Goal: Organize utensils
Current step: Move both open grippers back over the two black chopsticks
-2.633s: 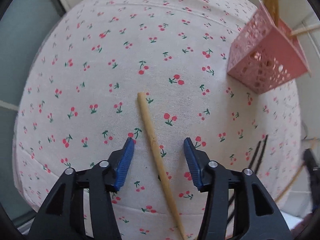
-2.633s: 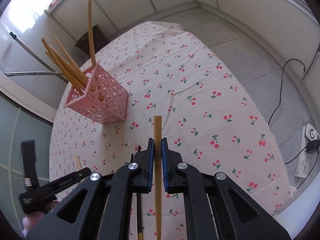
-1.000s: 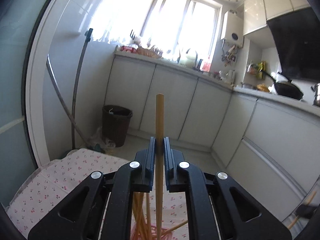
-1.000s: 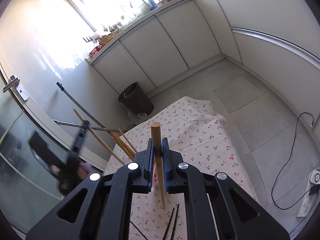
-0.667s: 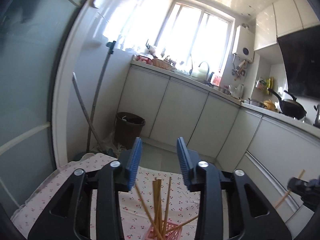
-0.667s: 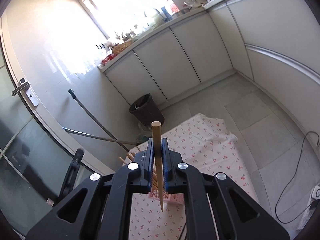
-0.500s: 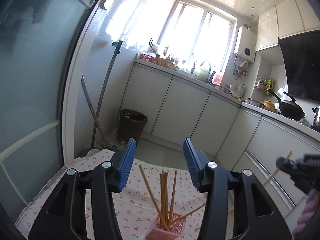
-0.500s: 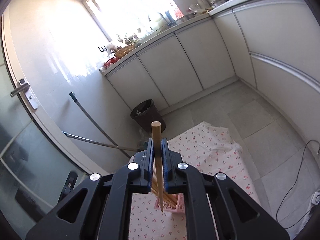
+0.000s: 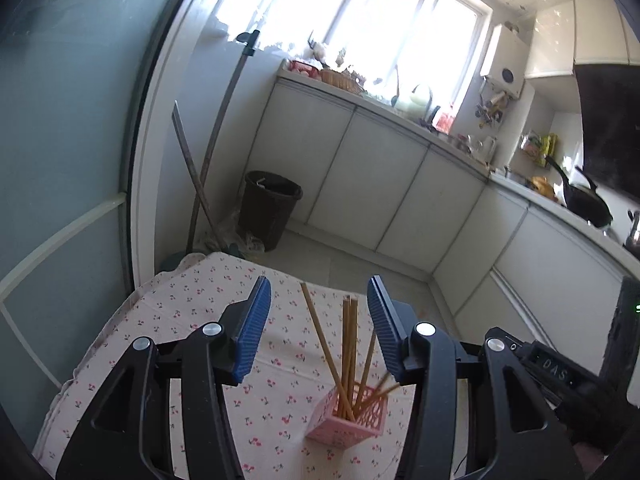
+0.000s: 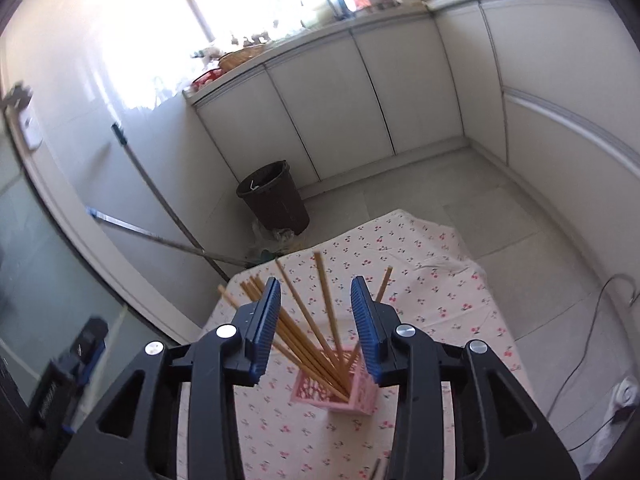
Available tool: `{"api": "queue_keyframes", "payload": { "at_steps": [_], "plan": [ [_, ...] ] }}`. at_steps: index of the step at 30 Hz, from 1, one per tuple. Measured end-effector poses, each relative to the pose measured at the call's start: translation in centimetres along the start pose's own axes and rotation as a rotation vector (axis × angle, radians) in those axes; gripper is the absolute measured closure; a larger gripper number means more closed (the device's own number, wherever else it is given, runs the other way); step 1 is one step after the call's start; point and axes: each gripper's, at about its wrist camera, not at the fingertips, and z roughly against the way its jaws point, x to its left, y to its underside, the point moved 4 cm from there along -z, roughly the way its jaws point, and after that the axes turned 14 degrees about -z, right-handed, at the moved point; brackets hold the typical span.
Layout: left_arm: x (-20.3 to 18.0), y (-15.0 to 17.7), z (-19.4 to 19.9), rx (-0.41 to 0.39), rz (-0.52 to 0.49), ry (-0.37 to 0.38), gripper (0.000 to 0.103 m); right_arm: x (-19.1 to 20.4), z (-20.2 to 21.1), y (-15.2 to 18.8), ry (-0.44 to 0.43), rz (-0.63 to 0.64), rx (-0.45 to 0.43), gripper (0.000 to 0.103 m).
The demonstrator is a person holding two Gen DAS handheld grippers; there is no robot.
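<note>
A pink perforated holder [image 9: 349,420] stands on the cherry-print tablecloth [image 9: 180,320] with several wooden chopsticks [image 9: 347,344] standing in it. My left gripper [image 9: 318,322] is open and empty, above and behind the holder. In the right wrist view the same holder [image 10: 336,390] holds the chopsticks [image 10: 326,312], fanned out. My right gripper [image 10: 316,322] is open and empty above the holder. A dark chopstick tip [image 10: 376,468] lies on the cloth at the bottom edge.
A dark waste bin [image 10: 274,196] and leaning poles [image 10: 160,216] stand on the floor beyond the table's far end. White kitchen cabinets [image 10: 360,92] line the back wall. A cable [image 10: 592,320] and power strip [image 10: 624,394] lie on the floor at right.
My right gripper has opened and let go of its chopstick, which now stands in the holder. My left gripper stays open and has drawn back a little.
</note>
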Motion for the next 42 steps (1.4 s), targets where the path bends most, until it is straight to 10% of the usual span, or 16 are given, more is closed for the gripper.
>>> {"api": "queue_keyframes", "payload": {
  "at_steps": [24,34,42],
  "plan": [
    [-5.8,14.2,-0.4,0.411,-0.359,-0.02,0.008,-9.9,5.2,12.9,0.362,0.018,0.06,0.019],
    [-6.1,21.3,-6.7,0.781,-0.32,0.061,0.007,-16.8,4.2,16.1,0.469,-0.102,0.154,0.01],
    [-7.8,24.3,-9.9,0.846,-0.431,-0.008,0.008,-19.4,3.8,17.2,0.487,-0.115,0.226,0.01]
  ]
}}
